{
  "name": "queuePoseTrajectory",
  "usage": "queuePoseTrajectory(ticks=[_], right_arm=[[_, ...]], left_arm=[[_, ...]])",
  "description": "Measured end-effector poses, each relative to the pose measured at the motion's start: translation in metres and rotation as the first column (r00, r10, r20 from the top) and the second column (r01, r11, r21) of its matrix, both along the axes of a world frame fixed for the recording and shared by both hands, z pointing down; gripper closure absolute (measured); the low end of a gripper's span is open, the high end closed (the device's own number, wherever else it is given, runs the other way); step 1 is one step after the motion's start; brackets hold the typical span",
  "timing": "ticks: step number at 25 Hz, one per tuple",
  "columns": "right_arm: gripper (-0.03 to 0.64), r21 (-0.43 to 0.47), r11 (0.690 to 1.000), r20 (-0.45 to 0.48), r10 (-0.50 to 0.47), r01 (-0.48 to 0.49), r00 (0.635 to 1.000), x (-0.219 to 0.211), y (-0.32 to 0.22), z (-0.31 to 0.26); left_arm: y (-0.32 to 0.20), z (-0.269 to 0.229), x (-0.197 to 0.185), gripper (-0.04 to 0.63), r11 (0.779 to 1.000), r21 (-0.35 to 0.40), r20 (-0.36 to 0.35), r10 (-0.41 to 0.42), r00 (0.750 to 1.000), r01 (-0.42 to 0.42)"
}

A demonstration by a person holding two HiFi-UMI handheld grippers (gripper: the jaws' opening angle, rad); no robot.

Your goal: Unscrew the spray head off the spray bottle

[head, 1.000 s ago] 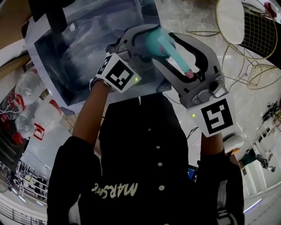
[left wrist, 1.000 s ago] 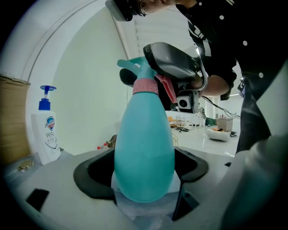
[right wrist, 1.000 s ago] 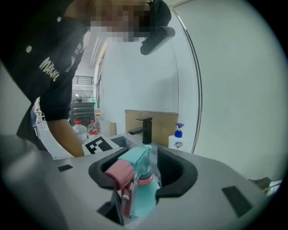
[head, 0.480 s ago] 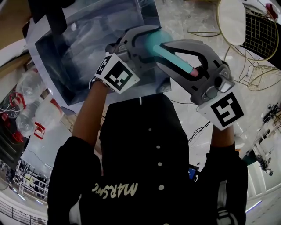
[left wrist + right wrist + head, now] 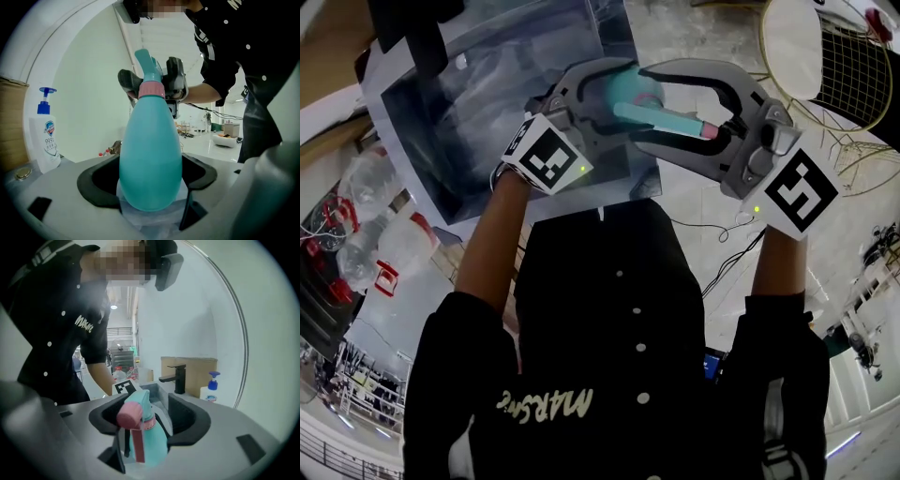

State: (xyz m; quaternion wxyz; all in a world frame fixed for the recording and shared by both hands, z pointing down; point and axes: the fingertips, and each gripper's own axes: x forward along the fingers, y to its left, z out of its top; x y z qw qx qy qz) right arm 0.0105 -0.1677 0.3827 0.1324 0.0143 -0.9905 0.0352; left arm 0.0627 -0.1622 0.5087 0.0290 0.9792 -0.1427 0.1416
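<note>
Grip change on spray head as unscrewing goes on

Left gripper (image 5: 150,190) jaws clench the teal spray bottle (image 5: 150,154), held at 12 o'clock in the head view with its nozzle toward 3 o'clock. Right gripper (image 5: 149,414) jaws are opening around the spray head (image 5: 136,414), pads clear. Advisable next: close squarely on the pink collar (image 5: 151,89), not the trigger, then twist.

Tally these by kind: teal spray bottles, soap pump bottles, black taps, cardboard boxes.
teal spray bottle: 1
soap pump bottle: 1
black tap: 1
cardboard box: 1
Total: 4
</note>
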Motion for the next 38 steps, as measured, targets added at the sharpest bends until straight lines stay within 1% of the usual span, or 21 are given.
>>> queuePoseTrajectory(ticks=[1, 3, 4, 5, 6, 8, 9, 10, 11, 12, 13, 14, 17, 19, 24, 28, 35, 38], right_arm=[[0.332, -0.018, 0.999, 0.003, 0.047, -0.047, 0.999, 0.005, -0.002, -0.002], [0.322, -0.042, 0.985, 0.025, 0.167, -0.166, 0.986, 0.02, -0.002, -0.01], [0.319, -0.054, 0.967, 0.048, 0.252, -0.25, 0.966, 0.03, -0.003, -0.015], [0.319, -0.07, 0.934, 0.078, 0.355, -0.35, 0.932, 0.042, -0.004, -0.02], [0.321, -0.092, 0.885, 0.108, 0.465, -0.457, 0.878, 0.053, -0.006, -0.025], [0.323, -0.127, 0.752, 0.14, 0.659, -0.647, 0.739, 0.072, -0.003, -0.03], [0.336, -0.127, 0.69, 0.135, 0.723, -0.712, 0.677, 0.075, 0.003, -0.028], [0.336, -0.116, 0.644, 0.119, 0.765, -0.756, 0.633, 0.074, 0.01, -0.025], [0.336, -0.098, 0.616, 0.096, 0.788, -0.782, 0.608, 0.068, 0.017, -0.02], [0.336, -0.083, 0.602, 0.072, 0.799, -0.795, 0.597, 0.061, 0.024, -0.016], [0.336, -0.076, 0.598, 0.051, 0.801, -0.798, 0.596, 0.053, 0.03, -0.011], [0.336, -0.08, 0.602, 0.035, 0.799, -0.795, 0.601, 0.044, 0.034, -0.007], [0.336, -0.104, 0.623, 0.009, 0.78, -0.775, 0.626, 0.023, 0.034, 0.001], [0.336, -0.104, 0.629, -0.004, 0.775, -0.771, 0.632, 0.015, 0.027, 0.005], [0.333, -0.098, 0.608, -0.023, 0.79, -0.788, 0.612, 0.011, 0.017, 0.008], [0.333, -0.066, 0.615, -0.031, 0.786, -0.786, 0.617, 0.007, 0.01, 0.011], [0.333, -0.038, 0.611, -0.019, 0.79, -0.79, 0.612, 0.003, -0.005, 0.012], [0.354, 0.003, 0.616, -0.018, 0.788, -0.788, 0.616, 0.003, -0.012, 0.014]], left_arm=[[0.0, 0.0, -0.001, 0.198, 1.0, 0.004, -0.005, 0.0, 1.0, 0.0], [0.002, 0.002, -0.002, 0.198, 1.0, 0.009, -0.009, -0.006, 1.0, 0.006], [0.003, 0.002, -0.002, 0.198, 1.0, 0.008, -0.009, -0.01, 1.0, 0.01], [0.003, 0.002, -0.001, 0.198, 1.0, 0.007, -0.007, -0.013, 1.0, 0.013], [0.004, 0.001, -0.001, 0.198, 1.0, 0.007, -0.005, -0.014, 1.0, 0.014], [0.003, 0.0, 0.001, 0.198, 1.0, 0.009, -0.003, -0.015, 1.0, 0.015], [0.003, 0.0, 0.001, 0.198, 1.0, 0.01, -0.001, -0.016, 1.0, 0.016], [0.002, 0.0, 0.0, 0.198, 1.0, 0.011, 0.0, -0.018, 1.0, 0.018], [0.001, 0.0, 0.0, 0.198, 1.0, 0.011, 0.0, -0.022, 1.0, 0.022], [0.001, 0.0, 0.0, 0.198, 1.0, 0.011, -0.001, -0.025, 1.0, 0.025], [0.002, 0.001, 0.0, 0.198, 1.0, 0.01, 0.002, -0.027, 1.0, 0.027], [0.002, 0.002, 0.0, 0.198, 1.0, 0.009, 0.006, -0.028, 1.0, 0.028], [0.001, 0.001, 0.0, 0.198, 0.999, 0.003, 0.015, -0.038, 0.999, 0.038], [-0.001, -0.001, 0.001, 0.198, 0.999, -0.004, 0.015, -0.046, 0.999, 0.046], [-0.001, -0.001, 0.002, 0.198, 0.999, -0.008, 0.02, -0.053, 0.998, 0.053], [-0.002, -0.001, 0.001, 0.198, 0.998, -0.01, 0.03, -0.055, 0.998, 0.056], [-0.003, 0.003, 0.002, 0.198, 0.998, 0.002, 0.039, -0.067, 0.997, 0.067], [-0.004, 0.003, 0.002, 0.198, 0.998, 0.003, 0.043, -0.067, 0.997, 0.067]])
